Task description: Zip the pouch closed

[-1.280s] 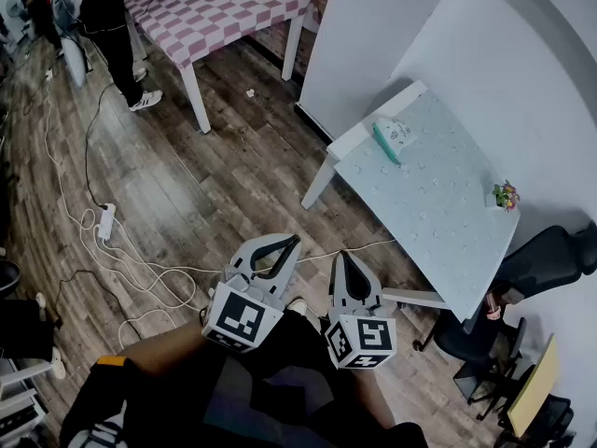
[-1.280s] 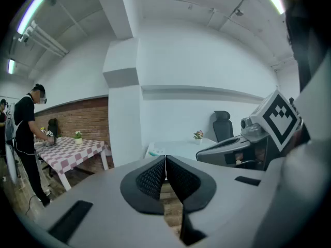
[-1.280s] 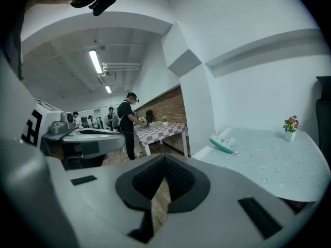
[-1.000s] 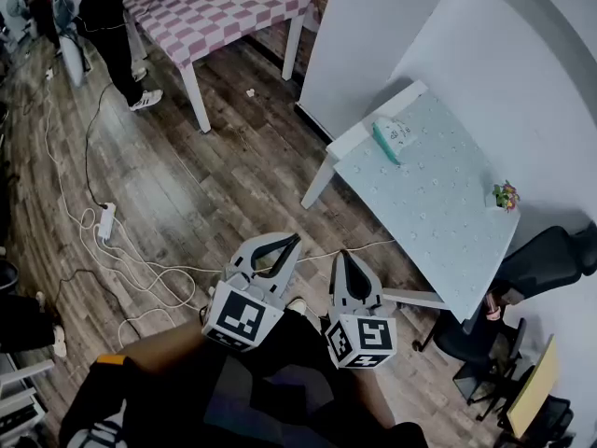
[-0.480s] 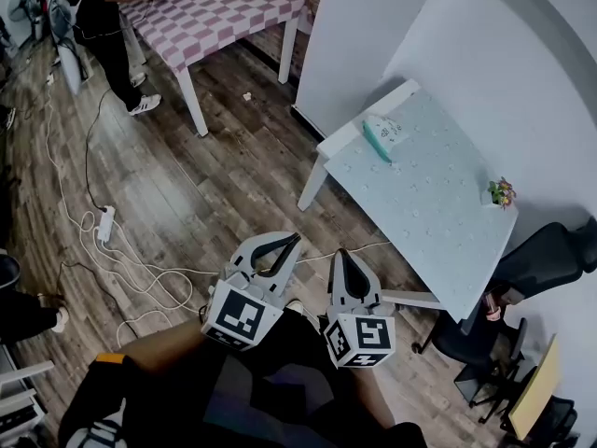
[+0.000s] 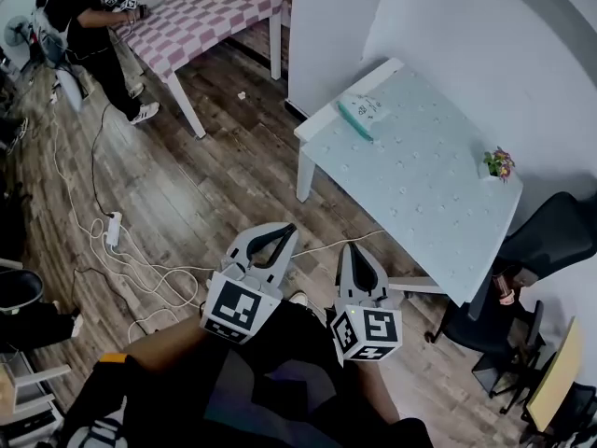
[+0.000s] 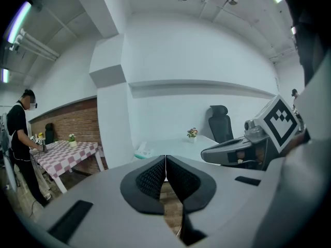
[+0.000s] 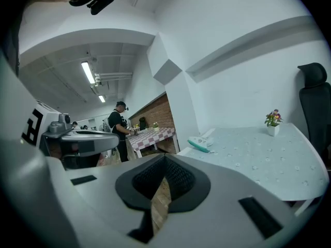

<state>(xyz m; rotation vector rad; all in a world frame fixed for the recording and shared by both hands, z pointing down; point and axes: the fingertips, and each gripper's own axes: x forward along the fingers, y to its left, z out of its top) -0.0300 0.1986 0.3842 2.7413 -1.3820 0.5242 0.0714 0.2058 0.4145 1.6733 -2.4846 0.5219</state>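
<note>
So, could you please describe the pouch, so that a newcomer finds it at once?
Look at the pale blue table against the white wall. The pouch lies near its corner by the partition, apart from the small flower pot. It is flat and whitish with a teal edge.

Pale table bearing a teal pouch and small flowerpot

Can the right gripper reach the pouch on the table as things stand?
Probably not yet: the right gripper is well short of the table holding the pouch, with floor between them. Nothing blocks the way.
</note>
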